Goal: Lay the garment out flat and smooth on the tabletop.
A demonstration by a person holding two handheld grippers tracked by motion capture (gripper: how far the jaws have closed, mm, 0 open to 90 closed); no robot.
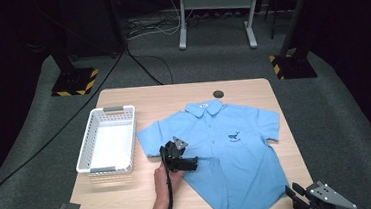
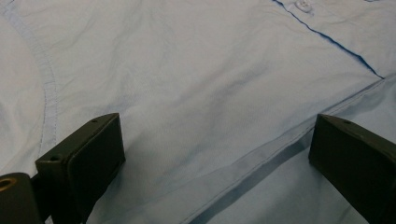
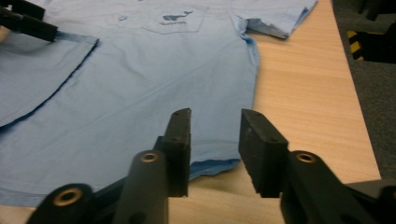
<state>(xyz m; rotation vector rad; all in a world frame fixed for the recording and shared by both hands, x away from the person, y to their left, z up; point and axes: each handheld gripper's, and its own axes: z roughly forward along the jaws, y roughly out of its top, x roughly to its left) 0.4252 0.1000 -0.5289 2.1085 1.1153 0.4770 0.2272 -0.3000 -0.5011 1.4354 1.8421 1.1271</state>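
Blue shirt (image 1: 230,151) lies flat; left gripper (image 1: 190,163) at its nine o'clock, jaws wide; right gripper (image 3: 215,149) at five o'clock, jaws parted.

Spread fingers (image 2: 81,161) over blue shirt (image 2: 196,84)

The left black hand-held gripper (image 1: 192,163), held by a hand (image 1: 163,179) whose forearm enters from the bottom edge, points rightward with its jaws spread wide. The right black hand-held gripper (image 1: 293,195) sits at the lower right corner, its jaws parted narrowly.
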